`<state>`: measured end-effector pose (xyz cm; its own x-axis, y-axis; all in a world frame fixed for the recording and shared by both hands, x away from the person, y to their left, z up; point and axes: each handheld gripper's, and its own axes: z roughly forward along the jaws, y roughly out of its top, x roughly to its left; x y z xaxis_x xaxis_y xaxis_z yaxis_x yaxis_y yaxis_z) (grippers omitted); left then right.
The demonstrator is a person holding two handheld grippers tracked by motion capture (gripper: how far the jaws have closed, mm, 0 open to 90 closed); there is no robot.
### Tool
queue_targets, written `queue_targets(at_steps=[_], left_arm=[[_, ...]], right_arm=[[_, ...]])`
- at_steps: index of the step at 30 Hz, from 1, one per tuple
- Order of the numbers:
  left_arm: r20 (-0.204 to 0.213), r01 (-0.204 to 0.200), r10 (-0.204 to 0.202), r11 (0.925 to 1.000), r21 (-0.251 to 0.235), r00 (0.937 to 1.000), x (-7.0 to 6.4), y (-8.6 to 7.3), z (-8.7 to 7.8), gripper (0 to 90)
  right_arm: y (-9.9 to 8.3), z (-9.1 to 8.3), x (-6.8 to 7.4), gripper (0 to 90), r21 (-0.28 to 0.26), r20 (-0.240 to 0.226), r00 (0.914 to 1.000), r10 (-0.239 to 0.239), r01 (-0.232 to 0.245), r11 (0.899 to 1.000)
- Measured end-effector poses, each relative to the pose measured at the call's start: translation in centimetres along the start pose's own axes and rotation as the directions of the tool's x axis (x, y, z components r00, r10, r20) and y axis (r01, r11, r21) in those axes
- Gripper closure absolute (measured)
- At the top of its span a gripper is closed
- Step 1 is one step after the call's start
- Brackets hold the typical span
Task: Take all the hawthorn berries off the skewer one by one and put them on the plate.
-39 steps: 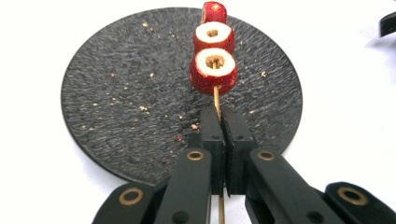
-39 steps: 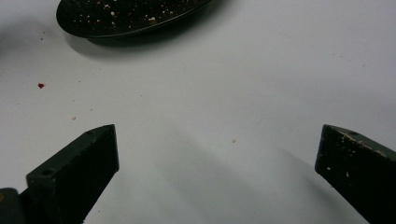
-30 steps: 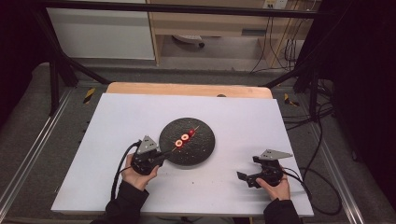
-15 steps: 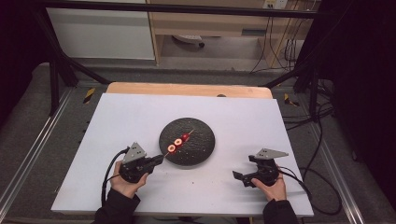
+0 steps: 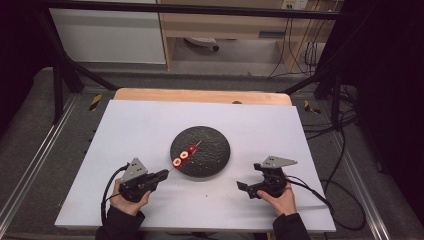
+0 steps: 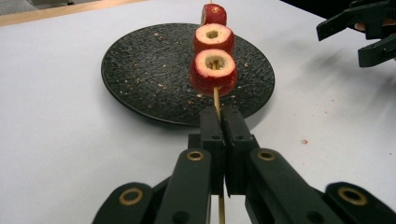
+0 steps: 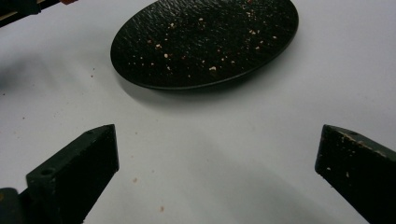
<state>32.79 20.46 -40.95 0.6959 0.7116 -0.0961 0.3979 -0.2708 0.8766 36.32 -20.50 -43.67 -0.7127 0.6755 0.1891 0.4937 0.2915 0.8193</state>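
— What's in hand on your left?

— My left gripper (image 5: 162,174) has its jaws pinched on the skewer (image 6: 216,100), three red fruit rings (image 6: 213,71) hanging over the black plate (image 5: 215,150)'s near edge.

— And the right?

— My right gripper (image 5: 243,187) rests wide open, holding nothing, beside the plate. Next, I reckon, it grips a ring.
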Motion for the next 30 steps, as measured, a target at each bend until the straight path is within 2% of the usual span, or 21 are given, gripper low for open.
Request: queue_targets(at_steps=[8, 12, 18, 23, 27, 29, 30], left_arm=[[-0.002, -0.003, 0.003, 0.9998, -0.020, 1.0000, -0.1, -0.3, -0.2, 88.3], [0.002, -0.005, 0.005, 0.9998, -0.018, 1.0000, -0.3, -0.4, 0.0, 88.3], [0.006, -0.019, 0.019, 0.9996, -0.023, 0.9998, -0.7, -0.4, 0.0, 88.3], [0.014, -0.027, 0.027, 0.9992, -0.030, 0.9995, -1.0, -0.5, -0.1, 88.3], [0.020, -0.036, 0.037, 0.9987, -0.036, 0.9991, -1.3, -0.4, 0.0, 88.2], [0.025, -0.039, 0.040, 0.9986, -0.036, 0.9989, -1.5, -0.4, 0.0, 88.3], [0.025, -0.042, 0.043, 0.9983, -0.039, 0.9987, -1.6, -0.4, 0.0, 88.3]], right_arm=[[2.1, 1.9, 1.6, 0.6, -0.018, -0.020, 0.9998, 0.001, -0.001, 1.000], [3.7, 3.1, 2.5, 0.6, -0.041, -0.031, 0.9995, 0.006, -0.007, 0.999], [5.0, 4.1, 3.5, 0.7, -0.057, -0.055, 0.9985, -0.002, -0.001, 0.998], [6.2, 5.0, 4.2, 1.7, -0.070, -0.061, 0.9981, 0.009, -0.013, 0.997], [7.0, 5.5, 4.6, 3.4, -0.085, -0.083, 0.9960, 0.035, -0.042, 0.995], [7.4, 5.8, 4.6, 6.4, -0.090, -0.111, 0.9912, 0.071, -0.082, 0.993], [7.4, 5.8, 4.6, 6.4, -0.090, -0.111, 0.9912, 0.071, -0.082, 0.993]])
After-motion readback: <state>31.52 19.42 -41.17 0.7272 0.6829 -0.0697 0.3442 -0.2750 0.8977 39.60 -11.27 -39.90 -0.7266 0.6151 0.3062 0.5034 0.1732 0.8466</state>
